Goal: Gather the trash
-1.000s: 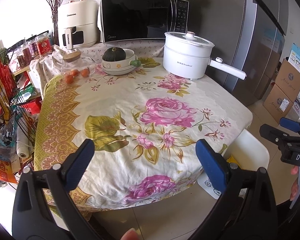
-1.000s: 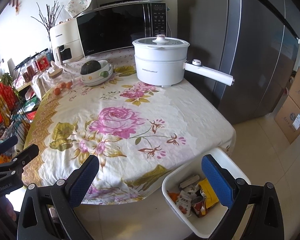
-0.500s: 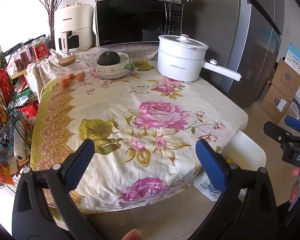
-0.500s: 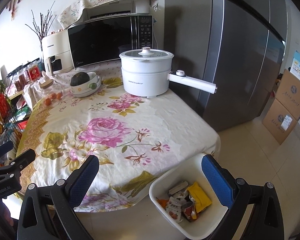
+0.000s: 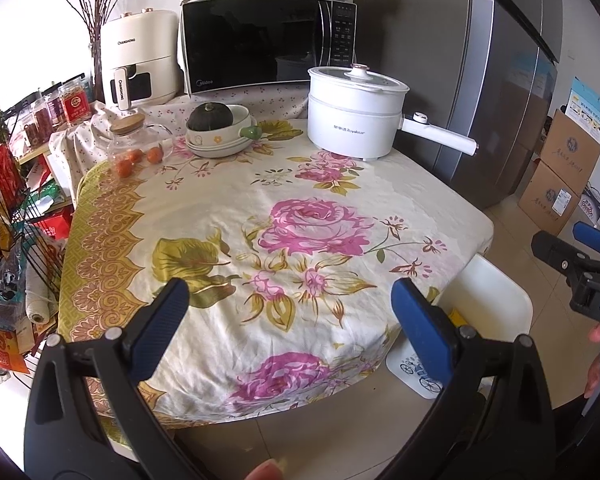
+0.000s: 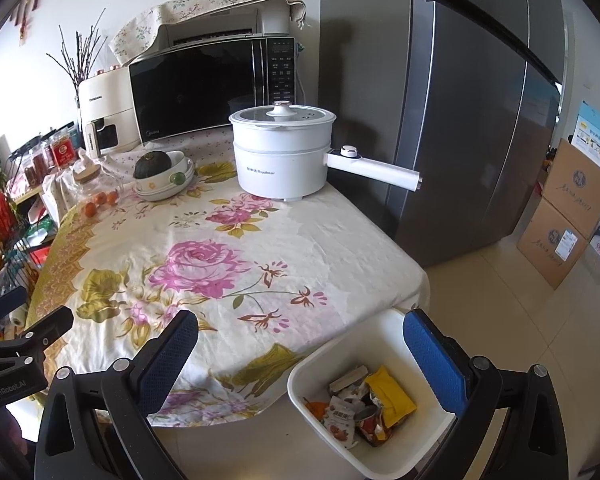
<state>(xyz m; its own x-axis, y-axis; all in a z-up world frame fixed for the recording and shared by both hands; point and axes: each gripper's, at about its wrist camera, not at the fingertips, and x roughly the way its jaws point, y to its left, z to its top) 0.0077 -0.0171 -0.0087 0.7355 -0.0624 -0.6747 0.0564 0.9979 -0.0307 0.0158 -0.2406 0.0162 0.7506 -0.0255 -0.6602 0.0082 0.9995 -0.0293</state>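
Both grippers empty, trash binned

The left gripper and right gripper gape wide, holding nothing — wrappers lie in the white bin (near right, beside the table), likely placed for easy drops.

1. Daylight floods in from the left in both wrist views, washing the wall out to near white.
2. The flowered tablecloth on the tabletop is evenly and brightly lit and sharp in detail.
3. The refrigerator stands darker, its steel face carrying a soft vertical sheen.
4. The microwave door reflects the room faintly.
5. The electric pot throws a shadow onto the wall to its right.
6. Fisheye distortion bows straight lines, and black vignetting fills all corners.
7. No motion blur shows.
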